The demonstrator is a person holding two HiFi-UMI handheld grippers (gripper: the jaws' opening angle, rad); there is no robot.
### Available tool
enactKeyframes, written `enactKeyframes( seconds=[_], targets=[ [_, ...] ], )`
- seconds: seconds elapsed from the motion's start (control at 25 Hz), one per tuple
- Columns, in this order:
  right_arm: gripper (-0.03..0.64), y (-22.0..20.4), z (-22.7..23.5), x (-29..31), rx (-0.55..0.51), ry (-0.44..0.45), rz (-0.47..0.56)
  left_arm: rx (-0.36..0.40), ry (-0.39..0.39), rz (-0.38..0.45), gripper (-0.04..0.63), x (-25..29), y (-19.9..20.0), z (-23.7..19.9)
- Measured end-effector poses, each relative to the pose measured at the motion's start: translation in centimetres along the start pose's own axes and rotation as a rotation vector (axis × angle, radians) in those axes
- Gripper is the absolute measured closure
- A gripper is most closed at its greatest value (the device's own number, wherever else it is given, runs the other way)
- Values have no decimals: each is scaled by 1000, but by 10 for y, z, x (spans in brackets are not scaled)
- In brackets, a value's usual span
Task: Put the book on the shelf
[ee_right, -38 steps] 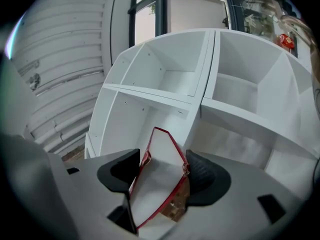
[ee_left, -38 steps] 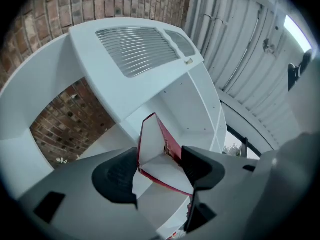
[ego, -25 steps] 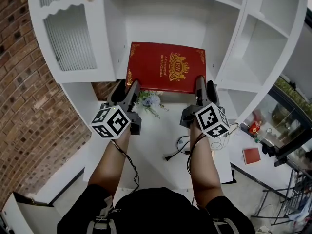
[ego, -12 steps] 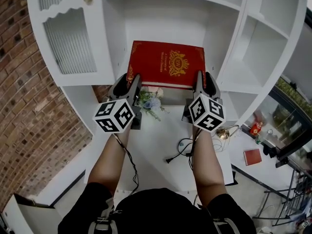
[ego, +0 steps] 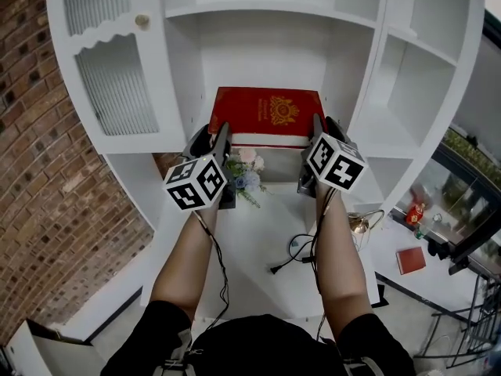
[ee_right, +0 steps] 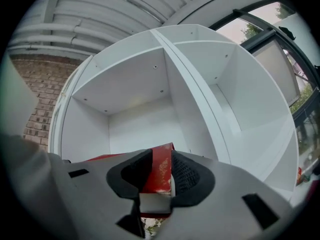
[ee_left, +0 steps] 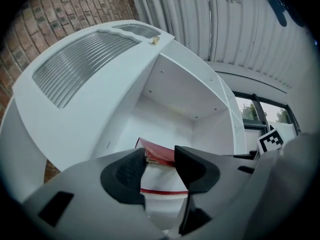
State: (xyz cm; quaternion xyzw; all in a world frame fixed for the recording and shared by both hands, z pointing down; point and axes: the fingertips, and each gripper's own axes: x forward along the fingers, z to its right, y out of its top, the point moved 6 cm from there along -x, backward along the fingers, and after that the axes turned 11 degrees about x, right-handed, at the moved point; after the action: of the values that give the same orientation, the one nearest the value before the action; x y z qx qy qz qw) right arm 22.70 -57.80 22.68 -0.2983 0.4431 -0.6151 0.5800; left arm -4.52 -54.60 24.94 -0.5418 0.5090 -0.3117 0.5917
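A red book (ego: 266, 114) with gold ornament is held flat at the mouth of the white shelf's middle compartment (ego: 274, 45). My left gripper (ego: 213, 137) is shut on its near left corner. My right gripper (ego: 323, 128) is shut on its near right corner. In the left gripper view the book's corner (ee_left: 156, 155) sits between the dark pads of the left gripper (ee_left: 160, 166). In the right gripper view the red cover and white page edge of the book (ee_right: 161, 171) fill the gap of the right gripper (ee_right: 160, 178). The book's far edge reaches into the compartment.
A ribbed-glass cabinet door (ego: 117, 84) with a small knob stands left of the compartment. More open compartments (ego: 415, 77) lie to the right. Below the book are artificial flowers (ego: 244, 171) and a black cable (ego: 293, 253) on the white ledge. Brick wall (ego: 47, 210) at left.
Both grippers closed on the book's near corners, then rose and moved forward together. The book now lies further into the middle compartment and looks flatter.
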Motion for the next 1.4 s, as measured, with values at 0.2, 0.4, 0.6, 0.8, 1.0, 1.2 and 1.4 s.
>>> enactKeyframes(
  seconds=[0.2,0.4,0.6,0.8,1.0,1.2,1.4],
  targets=[
    [486,6,2,9,1,-42,-66,4,19,-24,397,5,2,1],
    [483,7,0,9,-16,-49,-49,15,22,-29,396,8,4,0],
    [437,9,4,-12,11,19,78,258,36,-34,362,-2,19,5],
    [482,11,-10,-61,-52,141,219,419,75,73,361,-42,45,15],
    [553,-15,-22,-110,-168,181,251,478,66,62,522,-89,29,25],
    [603,-67,-20,-149,-189,175,172,442,4,-57,581,-131,-28,31],
    [603,-118,-12,-173,-173,147,69,400,-32,-171,581,-158,-74,34]
  ],
)
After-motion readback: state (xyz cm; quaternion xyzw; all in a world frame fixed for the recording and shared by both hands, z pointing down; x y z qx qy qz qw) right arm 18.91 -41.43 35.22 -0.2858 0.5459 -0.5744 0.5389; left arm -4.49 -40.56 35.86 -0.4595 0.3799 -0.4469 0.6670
